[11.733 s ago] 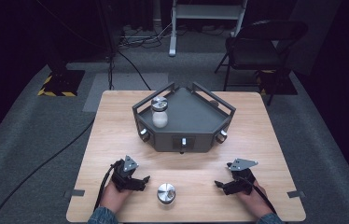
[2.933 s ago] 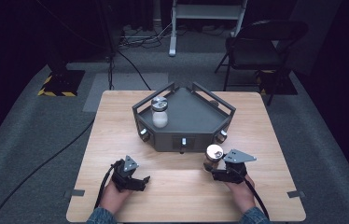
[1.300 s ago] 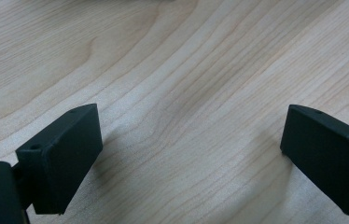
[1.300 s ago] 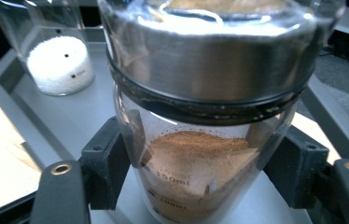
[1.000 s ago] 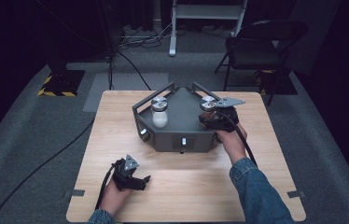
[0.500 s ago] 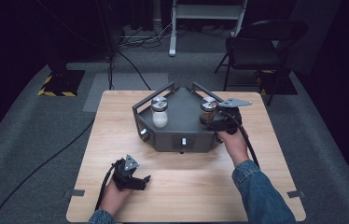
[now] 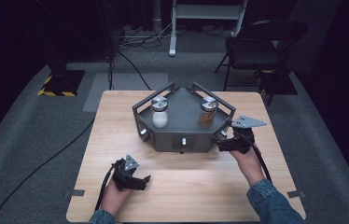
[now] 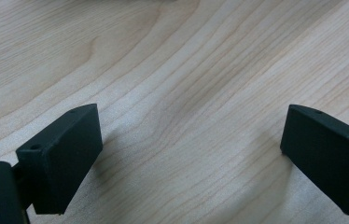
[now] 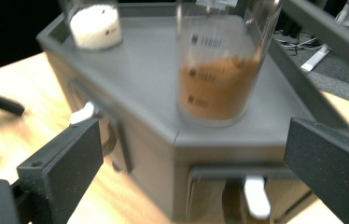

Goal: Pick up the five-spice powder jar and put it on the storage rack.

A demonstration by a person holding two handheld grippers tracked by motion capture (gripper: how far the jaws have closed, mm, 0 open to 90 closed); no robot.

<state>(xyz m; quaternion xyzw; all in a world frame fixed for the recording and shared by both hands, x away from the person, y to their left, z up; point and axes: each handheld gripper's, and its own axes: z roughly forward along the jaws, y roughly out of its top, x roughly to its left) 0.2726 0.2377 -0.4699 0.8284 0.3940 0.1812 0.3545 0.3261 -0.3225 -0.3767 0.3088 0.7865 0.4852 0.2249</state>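
Dark room, grey carpet [image 7: 32, 140], black folding chair [image 7: 256, 46] behind

The rack [image 7: 182, 135] stands on the table [image 7: 116, 116], toward its far middle. On the rack's top, one jar [image 7: 159, 112] sits at the left and another jar [image 7: 208, 112] at the right. The right gripper [image 7: 223, 142] is just beside the rack's near right corner; the left gripper [image 7: 142, 179] lies well before the rack, to the left.

Both grippers, left gripper [image 7: 141, 179] and right gripper [image 7: 221, 142]: black bodies, blocky matte jaws, grey three-cornered top plates, trailing black cables. Denim blue sleeves [image 7: 270, 203] worn.
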